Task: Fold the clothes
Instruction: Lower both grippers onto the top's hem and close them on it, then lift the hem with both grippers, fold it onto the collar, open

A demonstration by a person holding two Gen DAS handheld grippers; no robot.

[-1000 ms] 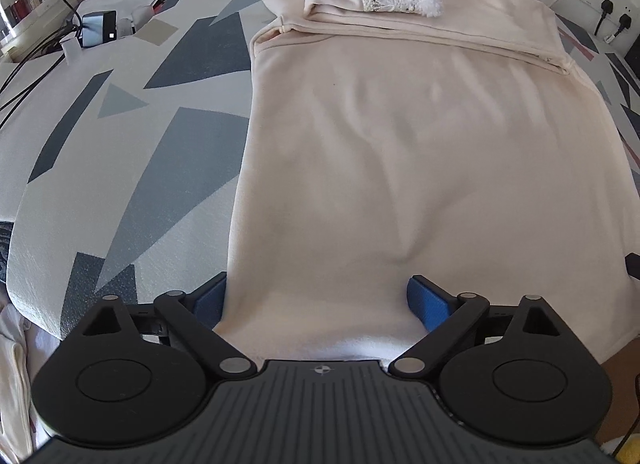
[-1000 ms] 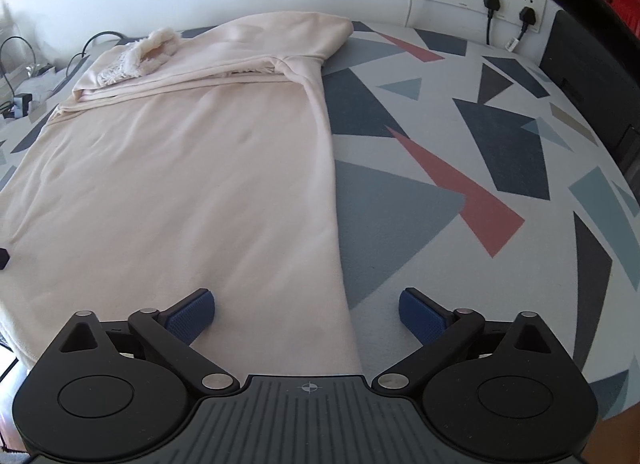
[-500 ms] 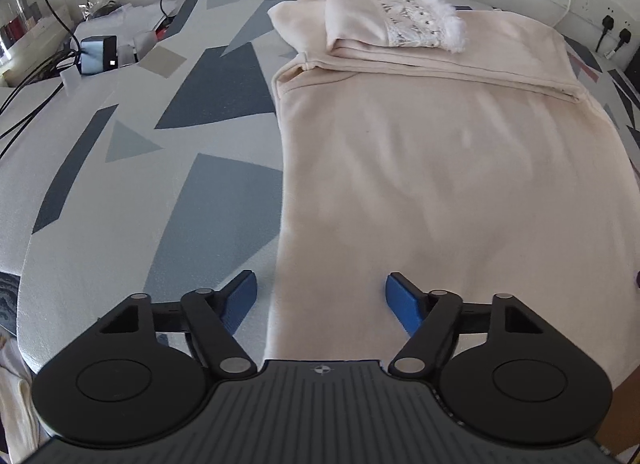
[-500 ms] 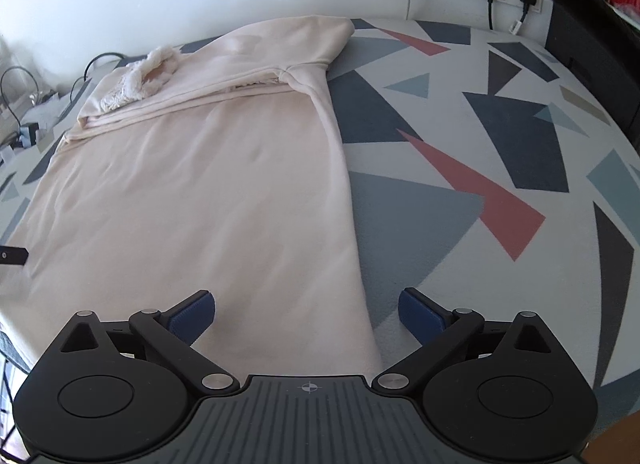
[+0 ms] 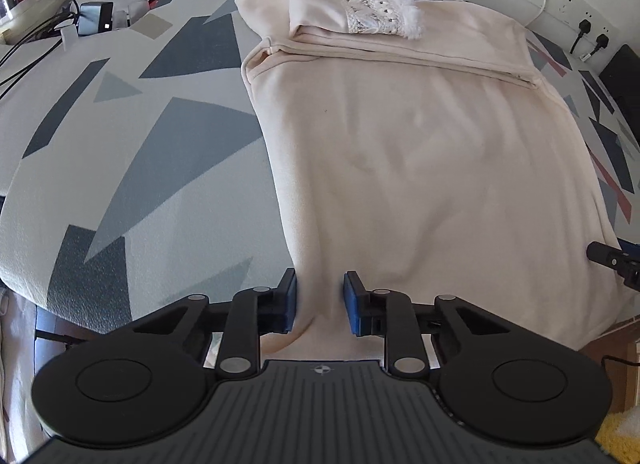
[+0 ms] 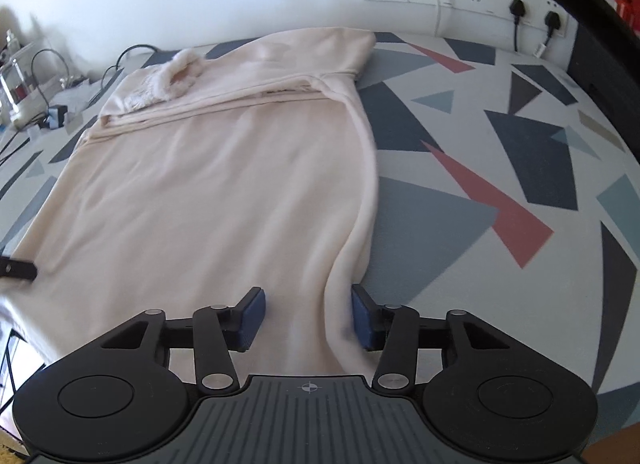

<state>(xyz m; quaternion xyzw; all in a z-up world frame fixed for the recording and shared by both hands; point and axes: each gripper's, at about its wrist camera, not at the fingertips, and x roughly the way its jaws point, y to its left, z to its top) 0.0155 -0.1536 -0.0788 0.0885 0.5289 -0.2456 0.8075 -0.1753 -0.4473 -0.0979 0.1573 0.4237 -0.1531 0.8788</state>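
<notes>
Your left wrist camera sits low at the near left corner of the cream garment [image 5: 420, 167], looking forward along its fingers toward the wall sockets [image 5: 568, 3]. Your right wrist camera does the same from the near right corner. Both close in; both share the garment and the patterned bedcover [image 6: 500, 167].
</notes>
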